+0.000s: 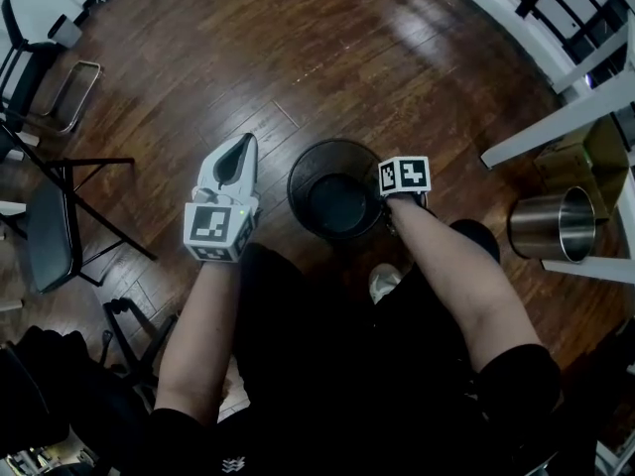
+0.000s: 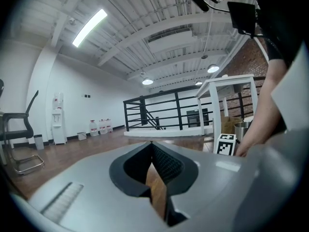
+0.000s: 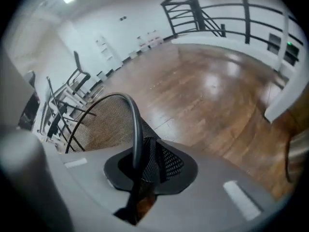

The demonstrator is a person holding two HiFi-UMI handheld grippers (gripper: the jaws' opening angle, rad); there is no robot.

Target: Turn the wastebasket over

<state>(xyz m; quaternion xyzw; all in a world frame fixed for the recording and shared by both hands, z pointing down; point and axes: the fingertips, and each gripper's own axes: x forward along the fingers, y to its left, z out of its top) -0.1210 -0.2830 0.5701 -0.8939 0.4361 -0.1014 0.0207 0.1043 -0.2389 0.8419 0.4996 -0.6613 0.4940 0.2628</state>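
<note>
The wood floor [image 1: 298,58] lies open ahead of me and to the left of the wastebasket [image 1: 306,167], a broad bare stretch running to the far wall. The right side is tighter: the slanted white table frame [image 1: 556,122] stands near, with a black railing [image 1: 585,8] behind it. On the left edge a black folding chair [image 1: 50,221] stands well apart from my left gripper [image 1: 244,147].

The wastebasket is black wire mesh, just in front of my knees and between the two grippers, its mouth facing up at the head view. My right gripper [image 3: 143,166] grips its near right edge: in the right gripper view the round black rim [image 3: 135,124] runs down between the jaws, which are clamped narrow on it, mesh on either side. Whether the base sits flat on the floor or has lifted slightly, I cannot tell from above. Through the mouth I see only the dark round bottom.

My left gripper points out level over the floor, just left of the wastebasket and apart from it, jaw tips together with nothing between them.

A shiny steel bin [image 1: 553,224] stands under the table at the right, well apart from the wastebasket; its inside is in shadow.
</note>
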